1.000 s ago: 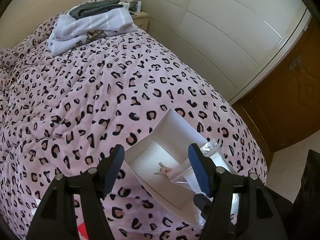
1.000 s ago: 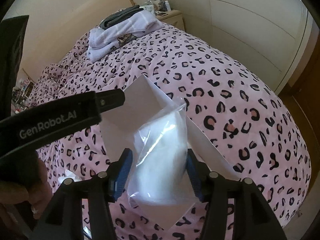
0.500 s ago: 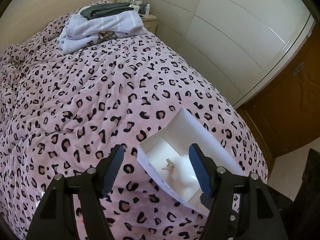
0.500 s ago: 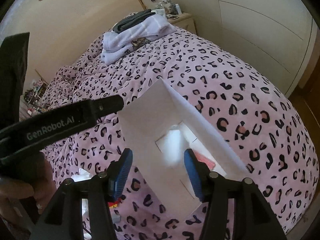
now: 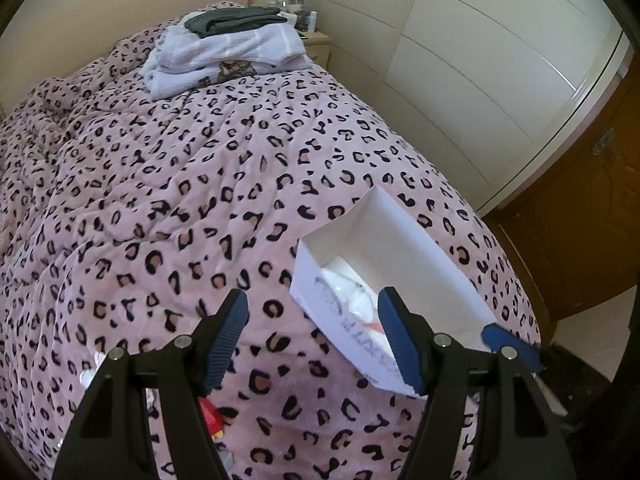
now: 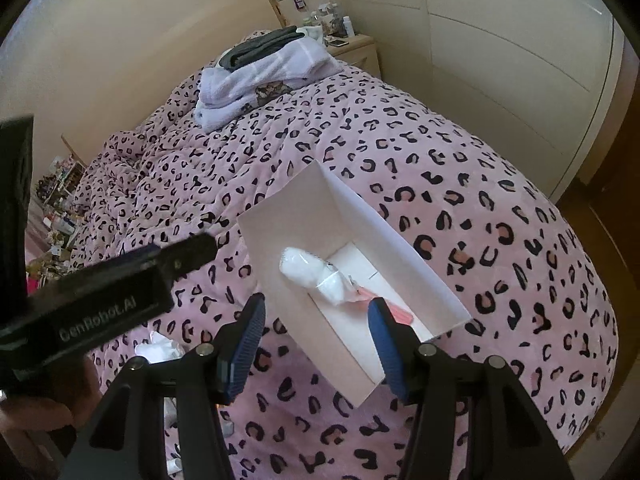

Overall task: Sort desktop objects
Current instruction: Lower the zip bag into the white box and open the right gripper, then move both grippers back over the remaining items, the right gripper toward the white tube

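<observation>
On the bed (image 6: 460,168), near its foot edge, the white box (image 6: 400,256) holds a clear bag (image 6: 316,276); both hand-held grippers, left (image 5: 312,336) and right (image 6: 316,340), hang released and empty. Next pick should probably be the small items (image 6: 158,350) left of the box, approached from the roomy blanket side.

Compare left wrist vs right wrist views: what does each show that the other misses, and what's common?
Left wrist only: handwriting on the white box's outer wall, a red item on the bedspread beneath the left gripper, and a wooden door.
Right wrist only: the box floor, with a bagged white item and a pink item, plus floor clutter beside the bed.
Both: leopard-print bedspread, folded towels, nightstand, and empty, open jaws.
</observation>
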A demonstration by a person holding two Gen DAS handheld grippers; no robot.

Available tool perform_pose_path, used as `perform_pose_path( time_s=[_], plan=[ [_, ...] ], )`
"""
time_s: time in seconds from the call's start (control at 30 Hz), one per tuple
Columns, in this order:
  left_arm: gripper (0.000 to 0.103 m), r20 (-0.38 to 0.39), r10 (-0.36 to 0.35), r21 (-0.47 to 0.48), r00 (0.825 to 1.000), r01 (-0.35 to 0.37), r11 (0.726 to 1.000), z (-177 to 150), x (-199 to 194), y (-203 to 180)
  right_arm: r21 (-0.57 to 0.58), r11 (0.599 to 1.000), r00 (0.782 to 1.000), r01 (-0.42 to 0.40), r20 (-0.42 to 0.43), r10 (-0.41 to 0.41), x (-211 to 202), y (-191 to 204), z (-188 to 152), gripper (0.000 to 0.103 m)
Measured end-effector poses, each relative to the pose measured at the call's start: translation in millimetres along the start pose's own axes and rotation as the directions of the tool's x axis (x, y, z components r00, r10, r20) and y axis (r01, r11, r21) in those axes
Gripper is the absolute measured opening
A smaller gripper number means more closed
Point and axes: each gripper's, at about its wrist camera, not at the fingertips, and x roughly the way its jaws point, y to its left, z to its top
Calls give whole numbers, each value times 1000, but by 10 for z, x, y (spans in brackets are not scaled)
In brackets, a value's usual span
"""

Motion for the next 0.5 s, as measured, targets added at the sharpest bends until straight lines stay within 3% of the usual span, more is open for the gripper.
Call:
perform_pose_path(
  time_s=[0.5],
  plan=[
    [70, 3, 143, -166, 990, -140, 976, -884, -752, 593, -100, 995, 1000, -24, -13, 23, -323, 579, -425, 55]
  ],
)
